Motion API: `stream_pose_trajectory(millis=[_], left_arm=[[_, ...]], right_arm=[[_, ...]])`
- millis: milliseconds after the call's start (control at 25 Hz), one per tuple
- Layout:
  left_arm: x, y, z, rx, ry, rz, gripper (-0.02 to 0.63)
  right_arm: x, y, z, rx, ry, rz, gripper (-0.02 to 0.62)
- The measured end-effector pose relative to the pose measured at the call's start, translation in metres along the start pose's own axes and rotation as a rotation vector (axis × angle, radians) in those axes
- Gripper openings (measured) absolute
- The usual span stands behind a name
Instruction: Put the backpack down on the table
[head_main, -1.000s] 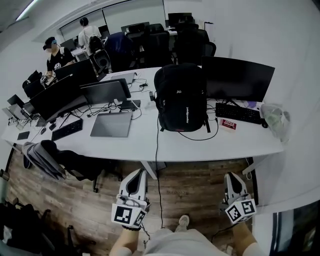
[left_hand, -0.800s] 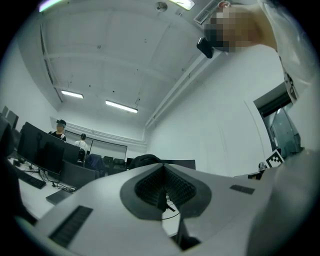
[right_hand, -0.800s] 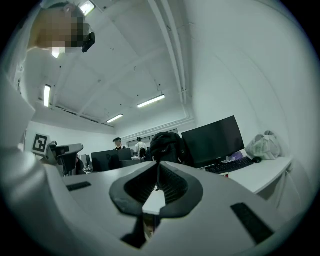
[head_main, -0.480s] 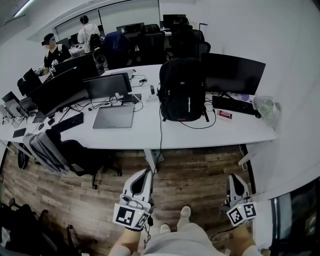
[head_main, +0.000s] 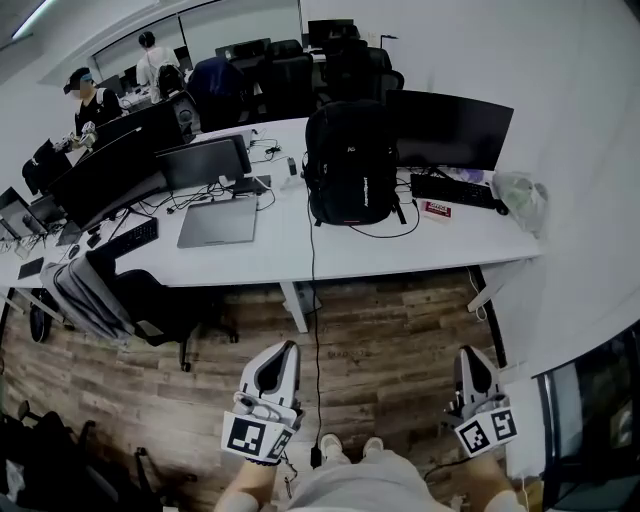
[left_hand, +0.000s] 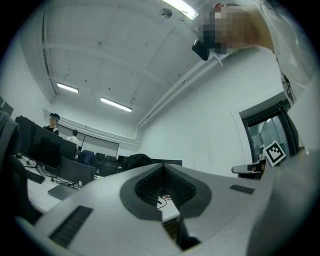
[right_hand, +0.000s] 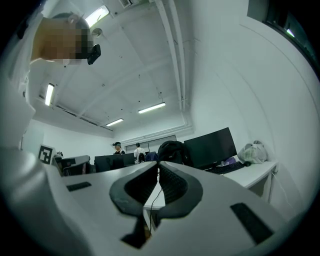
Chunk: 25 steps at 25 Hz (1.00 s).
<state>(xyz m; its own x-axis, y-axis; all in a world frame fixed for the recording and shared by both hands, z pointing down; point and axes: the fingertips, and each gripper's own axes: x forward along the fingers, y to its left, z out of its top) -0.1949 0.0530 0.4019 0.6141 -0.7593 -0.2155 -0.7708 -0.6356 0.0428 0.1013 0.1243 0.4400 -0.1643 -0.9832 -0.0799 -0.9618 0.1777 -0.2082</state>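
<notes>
Backpack: black, standing upright on the white worktop, towards the back edge. Nothing is holding it.

Immediately around the backpack:
- A dark monitor is set just behind it, to the right.
- A keyboard lies to its right.
- A black cable is looped by its base. One run is carried over the worktop's front edge, below the backpack, and down to the floor.

Left tool and right tool: both are held low over the floor, well apart from the backpack and in front of it. On each the jaws are pressed together, with nothing gripped between the pads.

Status, judged: placement looks complete.

Risks noted:
- The backpack is balanced on its narrow base. A knock to the worktop, or a brush from a closed tool if it is approached again, could tip it forward onto the cable loop or sideways onto the keyboard.
- The hanging cable ends near the feet. If it is caught, whatever it is plugged into beside the backpack could be dragged, and the backpack disturbed with it.
- It cannot be told whether the cable is attached to the backpack.
</notes>
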Motion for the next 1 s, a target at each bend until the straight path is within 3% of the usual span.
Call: stream_pose_trajectory(millis=[240, 560, 1000], left_arm=[[-0.001, -0.015, 0.008, -0.014, -0.007, 0.038, 0.009], [0.0, -0.047, 0.013, 0.012, -0.001, 0.02, 0.009], [-0.003, -0.062, 0.007, 0.009, 0.021, 0.039, 0.009]], right_arm=[[-0.008, 0.003, 0.011, -0.045, 0.018, 0.037, 0.014], [-0.022, 0.003, 0.019, -0.082, 0.022, 0.073, 0.014], [-0.038, -0.015, 0.017, -0.047, 0.018, 0.054, 0.014]])
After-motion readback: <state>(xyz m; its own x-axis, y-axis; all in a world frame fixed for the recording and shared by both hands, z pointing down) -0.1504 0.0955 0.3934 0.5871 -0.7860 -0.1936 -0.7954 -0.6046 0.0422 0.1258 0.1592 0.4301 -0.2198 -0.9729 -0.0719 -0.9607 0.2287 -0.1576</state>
